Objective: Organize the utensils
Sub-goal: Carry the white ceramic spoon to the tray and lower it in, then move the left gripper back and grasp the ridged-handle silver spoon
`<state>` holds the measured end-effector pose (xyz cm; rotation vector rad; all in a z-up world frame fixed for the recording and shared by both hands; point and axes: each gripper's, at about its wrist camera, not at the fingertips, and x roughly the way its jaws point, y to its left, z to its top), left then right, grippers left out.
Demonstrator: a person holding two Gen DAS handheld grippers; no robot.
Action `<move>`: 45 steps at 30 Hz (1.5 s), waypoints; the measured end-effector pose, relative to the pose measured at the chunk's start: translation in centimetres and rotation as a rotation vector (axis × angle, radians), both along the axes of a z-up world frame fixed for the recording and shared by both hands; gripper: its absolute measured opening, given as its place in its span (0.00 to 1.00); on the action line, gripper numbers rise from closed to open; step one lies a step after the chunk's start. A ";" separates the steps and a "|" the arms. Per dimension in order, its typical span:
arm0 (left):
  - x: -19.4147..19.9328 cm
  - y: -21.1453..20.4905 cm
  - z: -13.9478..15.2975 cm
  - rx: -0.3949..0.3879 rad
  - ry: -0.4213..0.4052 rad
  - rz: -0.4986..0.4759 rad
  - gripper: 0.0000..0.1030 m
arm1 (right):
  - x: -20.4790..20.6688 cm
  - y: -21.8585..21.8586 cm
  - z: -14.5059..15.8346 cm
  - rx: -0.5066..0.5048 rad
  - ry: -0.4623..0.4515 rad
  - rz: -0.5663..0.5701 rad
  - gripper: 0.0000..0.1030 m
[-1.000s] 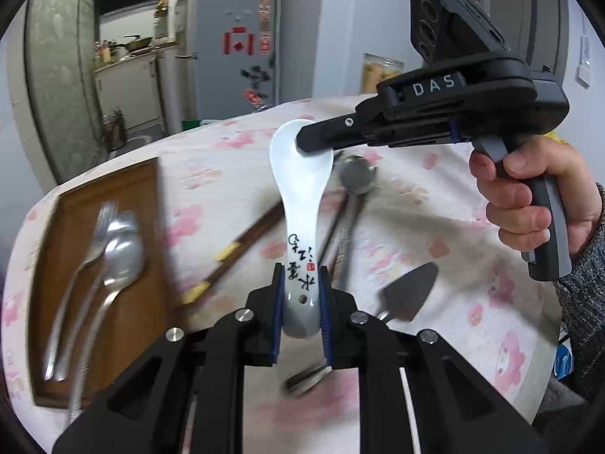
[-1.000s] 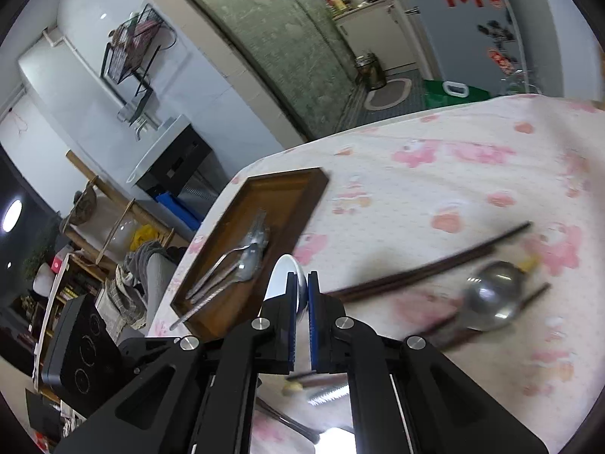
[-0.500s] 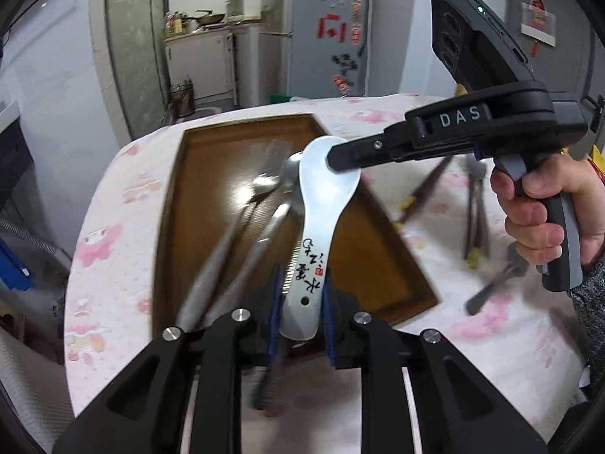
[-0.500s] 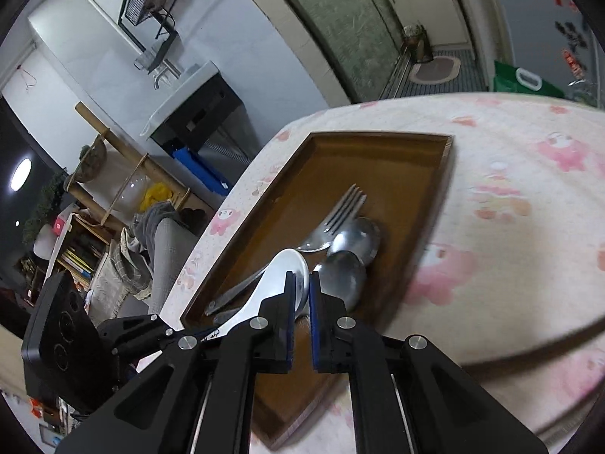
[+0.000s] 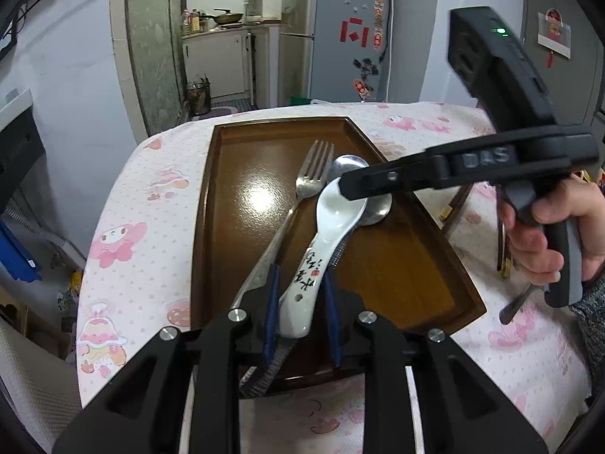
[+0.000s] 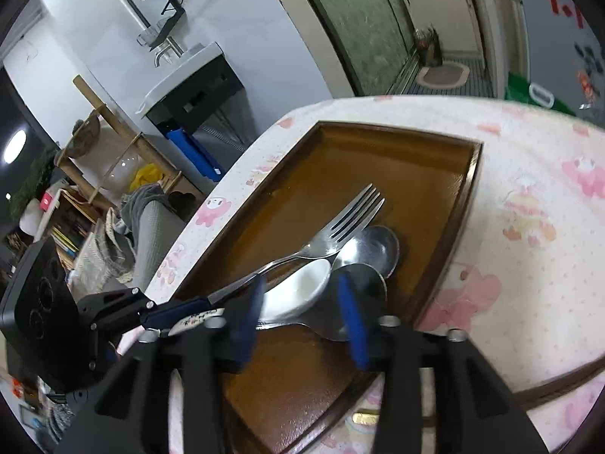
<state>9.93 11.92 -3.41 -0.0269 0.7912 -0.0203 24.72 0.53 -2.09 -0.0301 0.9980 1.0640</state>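
A white ceramic spoon (image 5: 325,242) with black writing lies tilted over the brown wooden tray (image 5: 242,204), across a metal fork (image 5: 308,178) and metal spoons (image 5: 374,204). My left gripper (image 5: 300,295) is open, its blue pads standing apart on either side of the spoon's handle. My right gripper (image 6: 302,302) is open over the white spoon's bowl (image 6: 298,287), above the fork (image 6: 340,223) and metal spoons (image 6: 372,249) in the tray (image 6: 397,159). In the left wrist view the right gripper's fingers (image 5: 363,185) reach over the spoon's bowl.
The tray sits on a table with a pink cartoon tablecloth (image 5: 128,227). Brown chopsticks (image 5: 455,204) and a dark utensil handle (image 5: 516,302) lie on the cloth right of the tray. A fridge (image 5: 332,38) and kitchen stand beyond the table.
Both grippers carried the white spoon left from the table's middle to over the tray. Both have now opened, and the spoon rests on the cutlery in the tray.
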 end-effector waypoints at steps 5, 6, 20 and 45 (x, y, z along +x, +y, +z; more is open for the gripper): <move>-0.7 -0.2 0.7 0.001 -0.045 0.011 0.60 | 0.3 -2.3 1.5 0.047 -0.003 -0.024 0.50; -1.1 -0.3 1.2 0.003 -0.069 0.018 0.60 | 0.3 -2.9 1.8 0.054 -0.008 -0.029 0.50; -3.3 -5.0 2.9 -0.015 -0.135 -0.080 0.61 | 1.2 -20.1 3.7 0.108 -0.027 -0.253 0.50; 2.0 -16.7 -0.4 -0.061 -0.035 -0.307 0.57 | 6.5 -27.4 -2.6 0.001 0.024 -0.427 0.08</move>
